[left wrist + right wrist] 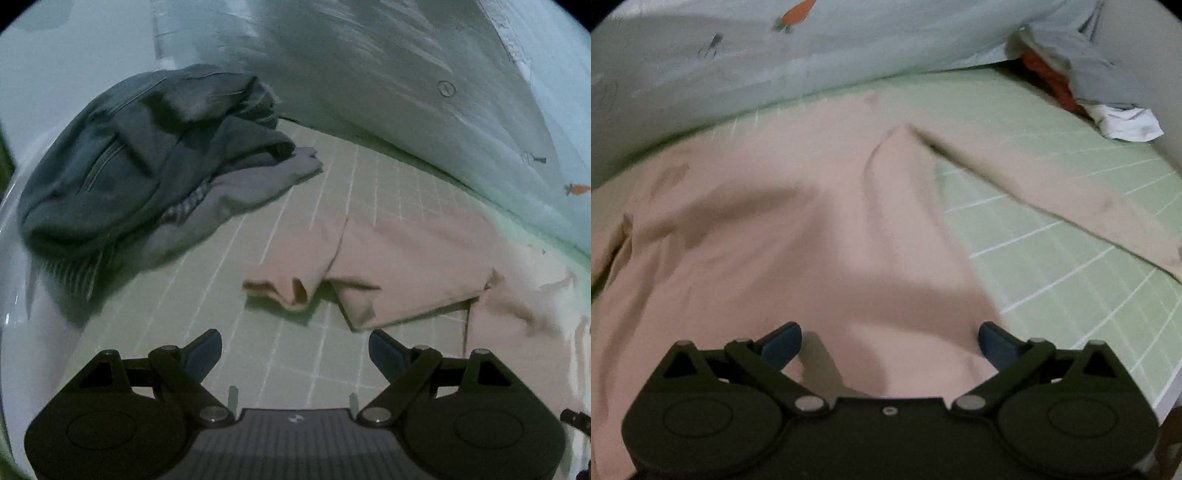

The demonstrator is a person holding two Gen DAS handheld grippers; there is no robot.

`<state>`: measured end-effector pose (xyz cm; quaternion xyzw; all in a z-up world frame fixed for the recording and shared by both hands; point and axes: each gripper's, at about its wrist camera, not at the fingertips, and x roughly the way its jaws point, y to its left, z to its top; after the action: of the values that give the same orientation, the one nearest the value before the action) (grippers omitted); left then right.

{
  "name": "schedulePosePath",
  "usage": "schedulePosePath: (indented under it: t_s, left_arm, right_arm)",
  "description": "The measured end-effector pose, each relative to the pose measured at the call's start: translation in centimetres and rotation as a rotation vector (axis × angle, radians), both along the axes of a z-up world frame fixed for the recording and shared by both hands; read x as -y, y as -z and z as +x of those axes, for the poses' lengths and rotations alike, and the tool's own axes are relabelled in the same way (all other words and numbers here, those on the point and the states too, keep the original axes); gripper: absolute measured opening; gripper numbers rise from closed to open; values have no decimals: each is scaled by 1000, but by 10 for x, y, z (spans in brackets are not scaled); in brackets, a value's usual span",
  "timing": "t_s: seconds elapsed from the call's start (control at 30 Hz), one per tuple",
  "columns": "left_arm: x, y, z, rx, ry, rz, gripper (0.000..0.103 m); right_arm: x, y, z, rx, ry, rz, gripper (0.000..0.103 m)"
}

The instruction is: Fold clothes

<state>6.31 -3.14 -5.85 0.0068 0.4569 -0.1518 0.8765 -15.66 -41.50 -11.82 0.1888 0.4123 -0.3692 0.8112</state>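
A pale pink garment (798, 236) lies spread on the green checked bed sheet (1071, 258), with a long sleeve (1052, 192) stretching to the right. In the left wrist view the same pink garment (406, 266) shows its folded-over cuffs at centre right. My left gripper (295, 350) hovers open over bare sheet, short of those cuffs, with nothing between its fingers. My right gripper (890, 343) stands wide open just above the garment's body, and its pads do not press on the cloth.
A heap of dark grey and blue clothes (147, 166) lies at the left of the sheet (295, 369). A pale bedcover with a carrot print (849, 48) rises behind. Grey, red and white clothes (1082, 85) are piled in the far right corner by the wall.
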Motion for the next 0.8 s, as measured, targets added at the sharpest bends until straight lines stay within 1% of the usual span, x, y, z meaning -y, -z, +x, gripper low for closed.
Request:
schedulePosePath:
  t_s: [0.03,0.2,0.27,0.3,0.33,0.37,0.4,0.43,0.47,0.5,0.6,0.7,0.8]
  left_arm:
    - [1,2,6,5,20,5,87]
    - [18,15,34,36,136,49,85]
    - [28,20,43,41,184,79,76]
    - [32,24,46,40,200,95,75]
    - [37,28,49,40,215,110,69]
    - [39,32,52,34,222,119,60]
    - [39,35,55,21,219,121,55]
    - [38,39,58,8,216,122,40]
    - [38,42,60,-4,213,124,16]
    - [35,44,62,-13,200,118,4]
    - [13,40,65,-20,126,77,3]
    - [-18,30,64,2,41,83,3]
    - [-58,19,65,-23,-69,62,3]
  right_arm:
    - [-3,1,5,-12,7,-9,103]
    - [-1,3,7,0,74,-6,103]
    - [-1,3,10,-3,87,-7,103]
    - [-1,3,12,-5,94,-5,103]
    - [-1,3,13,-6,98,-5,103]
    - [-2,3,13,-8,98,-5,103]
    - [-2,3,14,-10,98,-3,103]
    - [-2,3,14,-12,98,-2,103]
    - [-2,3,15,-14,98,0,103]
    - [-2,2,15,-16,99,3,103]
    - [-2,2,16,-21,105,3,103]
    - [-3,2,17,-20,107,0,103]
    - [-3,4,16,-10,111,-5,103]
